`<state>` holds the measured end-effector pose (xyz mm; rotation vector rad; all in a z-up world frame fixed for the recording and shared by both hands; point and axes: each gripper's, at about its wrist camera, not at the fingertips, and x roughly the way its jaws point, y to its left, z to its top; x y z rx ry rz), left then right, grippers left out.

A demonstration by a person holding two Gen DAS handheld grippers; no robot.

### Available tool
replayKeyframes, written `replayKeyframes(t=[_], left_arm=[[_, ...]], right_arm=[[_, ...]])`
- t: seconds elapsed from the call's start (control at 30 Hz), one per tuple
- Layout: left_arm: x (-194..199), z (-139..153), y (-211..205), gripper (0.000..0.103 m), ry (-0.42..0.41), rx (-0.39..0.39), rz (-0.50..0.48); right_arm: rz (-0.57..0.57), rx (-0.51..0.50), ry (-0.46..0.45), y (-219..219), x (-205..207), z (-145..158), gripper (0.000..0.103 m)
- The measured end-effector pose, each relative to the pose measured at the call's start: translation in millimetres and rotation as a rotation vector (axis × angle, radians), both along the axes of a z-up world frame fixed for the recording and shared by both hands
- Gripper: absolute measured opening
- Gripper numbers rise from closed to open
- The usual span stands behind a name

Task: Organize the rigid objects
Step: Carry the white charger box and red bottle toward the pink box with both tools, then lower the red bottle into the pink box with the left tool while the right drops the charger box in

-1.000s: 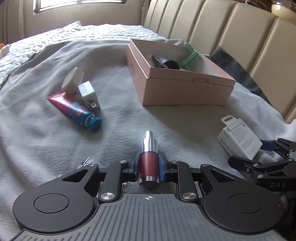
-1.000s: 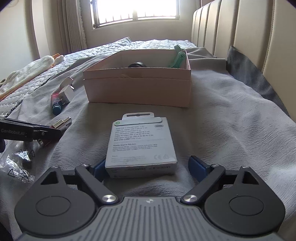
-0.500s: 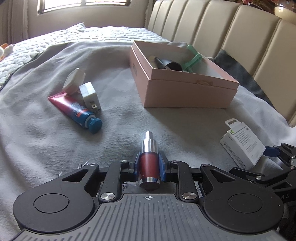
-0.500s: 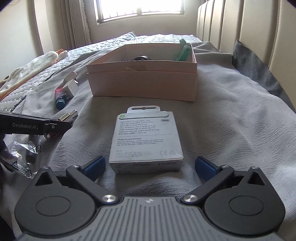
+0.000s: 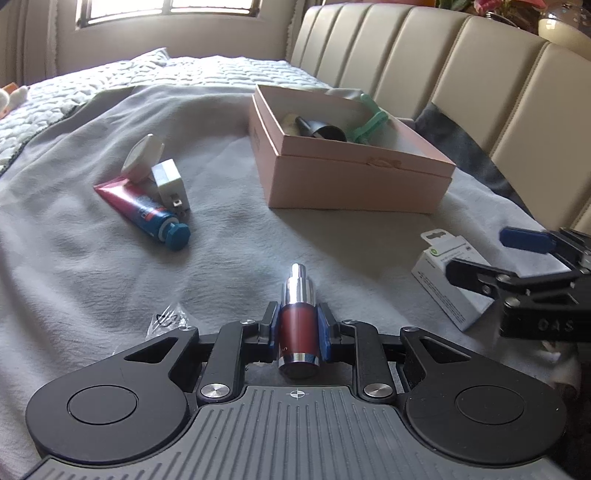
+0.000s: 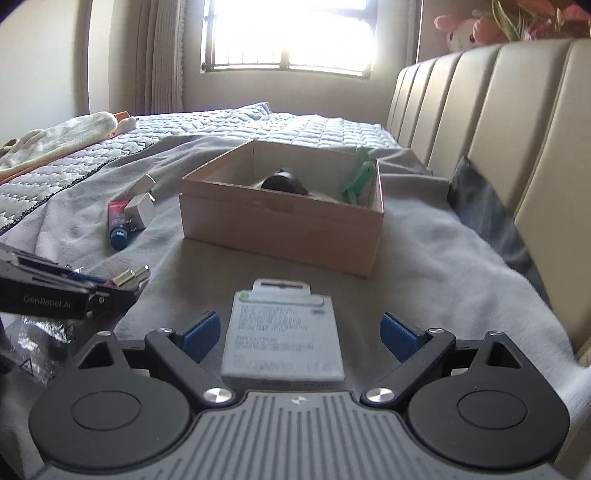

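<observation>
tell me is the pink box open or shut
Open: the pink box has no lid on, and a black item and green piece show inside.

Light: daylight from the window (image 6: 286, 33), blown out white.
Blur: right view soft, smeared.
Edges: fisheye bending, dark corners.

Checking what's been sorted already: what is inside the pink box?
Inside the pink box, a black funnel-shaped item and a green plastic piece leaning at the far wall show. The box's near wall hides most of the floor, so anything lying low there cannot be seen.
</observation>
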<state>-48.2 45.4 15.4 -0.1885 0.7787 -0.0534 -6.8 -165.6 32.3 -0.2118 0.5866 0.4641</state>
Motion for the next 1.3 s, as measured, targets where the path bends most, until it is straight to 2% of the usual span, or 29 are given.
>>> replayKeyframes(t=[0.07,0.23,0.3,0.37,0.47,0.73,0.93,1.17,1.3], left_arm=[[-5,3,-6,0.024,0.005,0.001,-0.022],[-16,11,-21,0.024,0.008,0.001,-0.084],[-19,12,-28,0.024,0.011,0.006,-0.111],[-21,11,-35,0.024,0.015,0.011,-0.135],[-23,11,-44,0.024,0.014,0.011,-0.158],[-28,21,-56,0.024,-0.003,-0.012,-0.219],[-23,42,-56,0.024,-0.065,-0.05,-0.231],[26,89,-38,0.024,-0.203,-0.043,-0.141],[71,117,-27,0.024,-0.278,-0.08,-0.071]], right_arm=[[0.021,0.003,0.026,4,13,2,0.094],[-0.019,0.027,0.189,3,50,-18,0.093],[-0.004,0.071,0.22,-3,48,-20,0.077],[0.018,0.062,0.207,-5,39,-17,0.069],[0.024,0.05,0.174,-9,22,-10,0.069],[0.023,0.108,0.132,-33,-10,26,0.069],[-0.004,0.092,0.078,-46,-24,38,0.069],[-0.001,0.056,0.083,-56,-36,26,0.069],[0.004,0.054,0.099,-52,-33,19,0.069]])
